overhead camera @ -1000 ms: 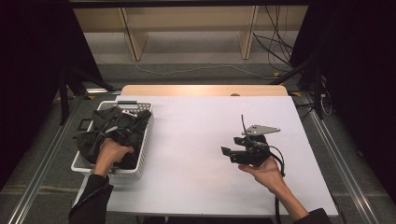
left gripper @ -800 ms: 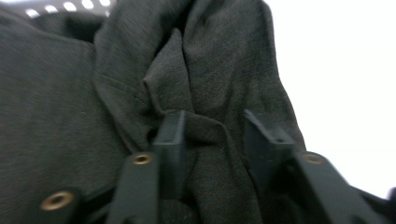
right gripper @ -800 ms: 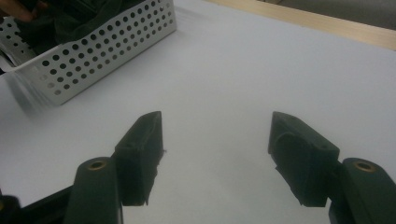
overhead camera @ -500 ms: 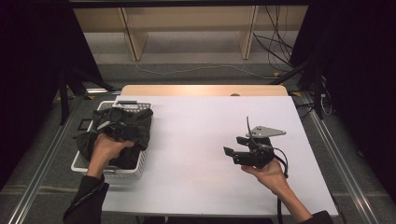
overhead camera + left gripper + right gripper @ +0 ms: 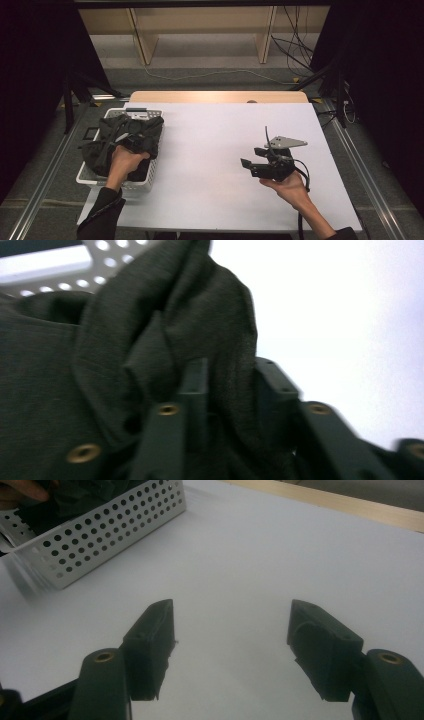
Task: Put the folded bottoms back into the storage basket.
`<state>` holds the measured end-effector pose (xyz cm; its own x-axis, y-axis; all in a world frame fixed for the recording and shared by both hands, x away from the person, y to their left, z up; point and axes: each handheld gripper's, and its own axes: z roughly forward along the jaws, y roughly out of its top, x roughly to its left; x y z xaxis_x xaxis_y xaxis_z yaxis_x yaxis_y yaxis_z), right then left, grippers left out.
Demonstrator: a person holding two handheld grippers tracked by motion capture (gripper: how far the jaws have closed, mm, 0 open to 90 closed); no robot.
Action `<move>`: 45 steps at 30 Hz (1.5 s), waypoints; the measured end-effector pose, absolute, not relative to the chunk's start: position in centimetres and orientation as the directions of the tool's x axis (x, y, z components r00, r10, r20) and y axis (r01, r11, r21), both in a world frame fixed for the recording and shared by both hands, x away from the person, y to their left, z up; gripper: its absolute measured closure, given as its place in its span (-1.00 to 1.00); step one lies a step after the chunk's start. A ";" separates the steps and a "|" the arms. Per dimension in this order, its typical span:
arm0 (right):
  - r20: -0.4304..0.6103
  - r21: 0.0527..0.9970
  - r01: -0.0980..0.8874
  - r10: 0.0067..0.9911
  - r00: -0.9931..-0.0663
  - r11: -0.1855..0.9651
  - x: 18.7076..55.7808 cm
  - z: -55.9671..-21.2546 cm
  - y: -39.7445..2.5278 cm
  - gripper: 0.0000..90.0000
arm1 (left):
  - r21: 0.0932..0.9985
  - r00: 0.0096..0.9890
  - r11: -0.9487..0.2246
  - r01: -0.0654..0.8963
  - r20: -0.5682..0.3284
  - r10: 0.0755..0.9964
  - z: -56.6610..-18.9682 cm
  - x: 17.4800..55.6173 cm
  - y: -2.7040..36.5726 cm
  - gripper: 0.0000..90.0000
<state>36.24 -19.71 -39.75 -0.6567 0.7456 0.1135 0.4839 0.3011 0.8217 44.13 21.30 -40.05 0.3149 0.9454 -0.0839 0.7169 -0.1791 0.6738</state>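
Fabric [image 5: 165,350] pinched in my left hand-held gripper [image 5: 225,385]; right hand-held gripper [image 5: 230,645] gapes idle. Lifting may snag the basket [image 5: 145,182], tipping it.

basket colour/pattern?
White basket, with rows of round holes; clearest in the right gripper view.

In the high view the flat white table top [image 5: 210,150] is bright in the middle of the frame, while the left and right edges are almost black and the room at the top is dim. In the left gripper view the dark grey crumpled cloth [image 5: 150,350] is soft and blurry up close, and the upper right of the frame is washed out to plain white. In the right gripper view the white plastic basket with round holes [image 5: 100,535] in the upper left is smeared with blur, and the table looks grey-blue with soft shadows at the bottom.
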 end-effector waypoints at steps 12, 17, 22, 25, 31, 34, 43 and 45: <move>0.115 0.812 0.496 0.749 -0.653 0.308 36.3 -40.0 -19.6 -0.19 | 0.577 0.298 -0.176 0.798 -0.125 0.946 -43.7 46.8 22.3 0.92; 0.109 0.808 0.495 0.746 -0.657 0.319 36.4 -40.2 -19.5 -0.19 | 0.571 0.297 -0.175 0.802 -0.128 0.946 -43.8 46.8 22.3 0.89; 0.111 0.813 0.491 0.746 -0.656 0.311 36.2 -40.1 -19.7 -0.19 | 0.584 0.304 -0.174 0.793 -0.133 0.943 -42.8 46.1 22.6 0.68; 0.112 0.816 0.491 0.749 -0.653 0.305 36.2 -40.0 -20.0 -0.19 | 0.596 0.293 -0.176 0.783 -0.105 0.950 -41.9 45.7 22.6 0.50; 0.118 0.830 0.479 0.750 -0.651 0.285 35.8 -39.9 -20.4 -0.19 | 0.630 0.289 -0.155 0.761 -0.116 0.950 -40.3 45.2 22.5 0.22; 0.118 0.838 0.471 0.750 -0.651 0.277 35.7 -39.9 -20.6 -0.21 | 0.642 0.304 -0.150 0.752 -0.136 0.943 -39.6 45.0 22.1 0.06; 0.121 0.852 0.458 0.757 -0.642 0.253 35.4 -39.7 -21.1 -0.30 | 0.677 0.316 -0.155 0.720 -0.119 0.941 -38.0 44.2 21.2 -0.21; 0.124 0.853 0.460 0.759 -0.639 0.248 35.4 -39.8 -21.2 -0.32 | 0.682 0.325 -0.161 0.713 -0.119 0.938 -37.7 43.9 20.8 -0.26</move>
<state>35.35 -21.21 -39.77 -0.6390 0.7592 0.1236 0.4597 0.2480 0.8527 43.94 20.79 -37.73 0.3250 0.9382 -0.1188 0.7131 -0.1606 0.6824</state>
